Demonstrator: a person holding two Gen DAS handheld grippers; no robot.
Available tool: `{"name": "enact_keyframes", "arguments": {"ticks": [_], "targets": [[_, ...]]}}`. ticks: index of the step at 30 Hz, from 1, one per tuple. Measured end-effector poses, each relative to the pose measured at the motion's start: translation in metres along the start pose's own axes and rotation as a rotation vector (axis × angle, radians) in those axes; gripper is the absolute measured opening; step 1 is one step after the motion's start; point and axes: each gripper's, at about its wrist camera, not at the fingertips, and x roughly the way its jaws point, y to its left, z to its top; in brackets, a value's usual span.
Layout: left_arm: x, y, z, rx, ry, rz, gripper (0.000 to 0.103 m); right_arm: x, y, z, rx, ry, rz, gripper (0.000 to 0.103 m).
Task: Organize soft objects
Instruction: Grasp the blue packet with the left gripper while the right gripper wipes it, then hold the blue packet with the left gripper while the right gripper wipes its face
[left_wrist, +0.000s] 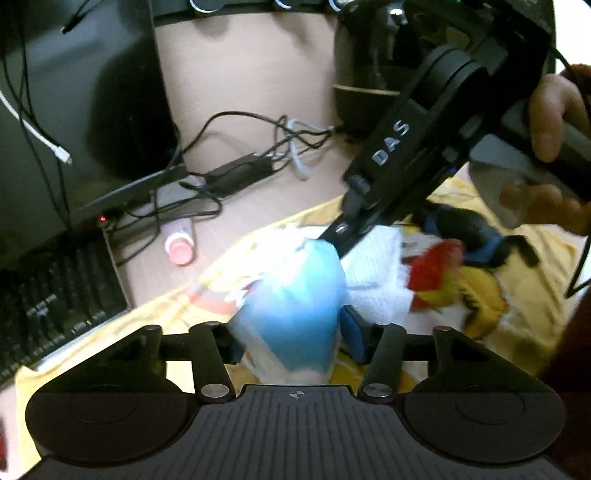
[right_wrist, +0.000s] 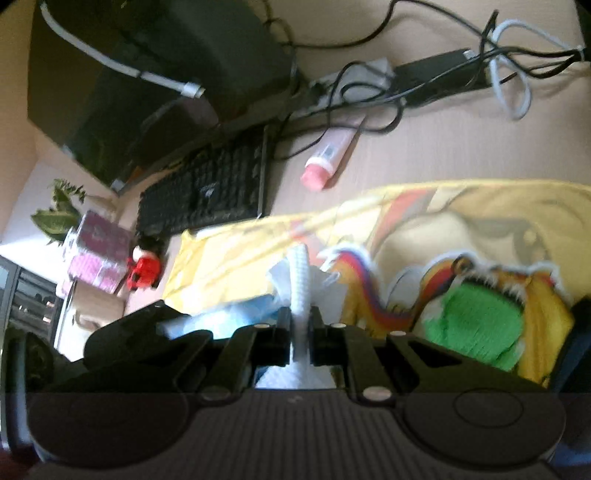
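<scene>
My left gripper (left_wrist: 295, 341) is shut on a light blue soft bundle (left_wrist: 295, 295), which fills the gap between its blue-padded fingers. That bundle hangs over a yellow printed cloth (left_wrist: 535, 258) spread on the desk. My right gripper (left_wrist: 343, 232) reaches in from the upper right, held by a person's hand (left_wrist: 546, 122). In the right wrist view my right gripper (right_wrist: 300, 321) is shut on a pinched fold of white textured cloth (right_wrist: 300, 273). The blue bundle (right_wrist: 236, 314) lies just to its left. The white cloth (left_wrist: 373, 288) lies beside a red and yellow plush (left_wrist: 439, 280).
A black keyboard (right_wrist: 207, 192) and a monitor stand on the left. A pink tube (right_wrist: 325, 162) lies near tangled cables (right_wrist: 498, 66). A black and blue toy (left_wrist: 469, 229) rests on the yellow cloth. A green patch (right_wrist: 476, 325) shows at the right, and a red figure (right_wrist: 144, 271) at the far left.
</scene>
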Motion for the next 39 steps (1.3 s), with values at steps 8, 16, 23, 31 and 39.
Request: {"name": "enact_keyframes", "arguments": {"ticks": [8, 16, 23, 31, 39], "targets": [[-0.007, -0.016, -0.013, 0.030, 0.010, 0.008, 0.047, -0.013, 0.026, -0.014, -0.090, -0.043, -0.031, 0.009], [-0.011, -0.012, -0.015, -0.015, 0.026, 0.024, 0.050, -0.037, 0.043, -0.014, -0.027, -0.063, 0.161, 0.009], [-0.011, -0.015, -0.023, 0.006, 0.073, 0.005, 0.058, -0.007, 0.064, -0.041, -0.143, 0.042, 0.074, 0.009], [-0.012, -0.008, -0.030, -0.011, 0.107, 0.029, 0.065, -0.011, 0.027, -0.030, -0.119, -0.010, -0.099, 0.009], [0.011, -0.009, -0.015, 0.102, 0.090, 0.081, 0.059, -0.013, 0.012, -0.017, -0.096, -0.043, -0.135, 0.009]]}}
